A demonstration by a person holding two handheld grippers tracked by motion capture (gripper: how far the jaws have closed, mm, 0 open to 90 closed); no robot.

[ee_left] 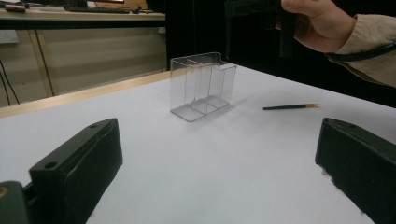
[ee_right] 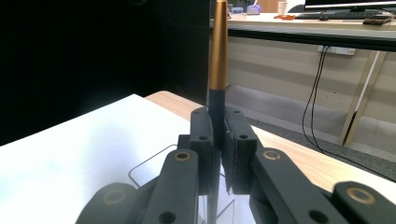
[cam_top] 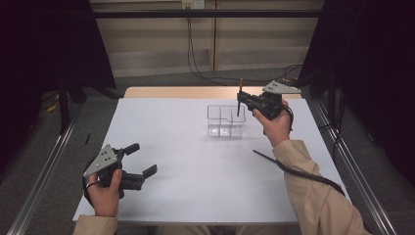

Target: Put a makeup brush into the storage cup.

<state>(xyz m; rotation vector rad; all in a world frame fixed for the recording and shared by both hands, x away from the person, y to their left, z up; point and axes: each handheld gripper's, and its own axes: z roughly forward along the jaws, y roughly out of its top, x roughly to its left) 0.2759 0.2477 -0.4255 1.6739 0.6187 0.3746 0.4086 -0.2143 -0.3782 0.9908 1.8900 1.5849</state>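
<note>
A clear plastic box (cam_top: 226, 121) with compartments stands on the white table (cam_top: 195, 166), also in the left gripper view (ee_left: 203, 86). My right gripper (cam_top: 241, 99) hovers over the box's right part, shut on a dark pen with a gold end (cam_top: 240, 98), held upright. In the right gripper view the pen (ee_right: 217, 60) rises from between the pressed pads, with the box's rim (ee_right: 144, 168) below. A second dark pen (cam_top: 266, 157) lies on the table by the right sleeve, also seen at the pen (ee_left: 289, 107). My left gripper (cam_top: 142, 159) rests open near the front left corner.
Black cables (cam_top: 205, 73) trail on the floor behind the table. A wooden strip (cam_top: 195, 92) borders the table's far edge. Metal rails (cam_top: 44, 171) run along both sides. Dark curtains (cam_top: 44, 44) hang left and right.
</note>
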